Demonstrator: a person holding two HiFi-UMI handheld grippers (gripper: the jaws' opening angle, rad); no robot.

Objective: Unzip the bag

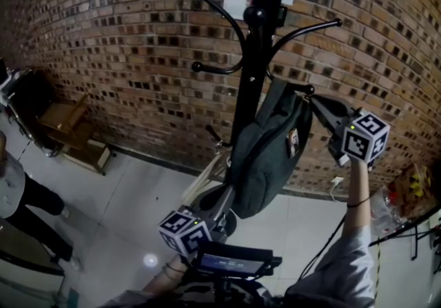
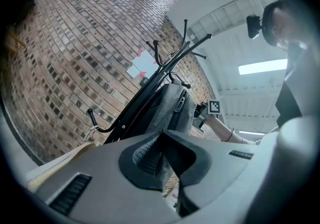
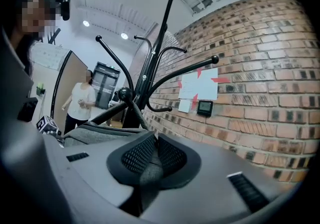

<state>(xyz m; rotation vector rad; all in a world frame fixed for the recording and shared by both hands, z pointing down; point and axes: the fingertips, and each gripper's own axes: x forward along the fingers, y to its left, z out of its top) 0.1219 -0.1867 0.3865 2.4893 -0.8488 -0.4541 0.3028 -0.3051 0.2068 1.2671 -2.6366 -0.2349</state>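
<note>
1 grey woven bag point(image 1: 265, 155) | L tool point(image 2: 160, 157) pinches btm fabric | R tool point(image 3: 154, 155) pinches top corner | black curved-hook stand point(image 1: 258, 45)

The left gripper point(image 1: 224, 200), at 6 o'clock in the head view, and the right gripper point(image 1: 313, 98), at 3 o'clock, each carry a white cube point(image 1: 365, 137) printed with black square markers and lit by a small green light. Their shells are smooth grey plastic with ribbed black slots. The pads point(image 3: 137, 154) are black mesh-textured rubber. The right arm wears a grey sleeve point(image 1: 341, 265) and a thin black wristband point(image 1: 357, 203).
</note>
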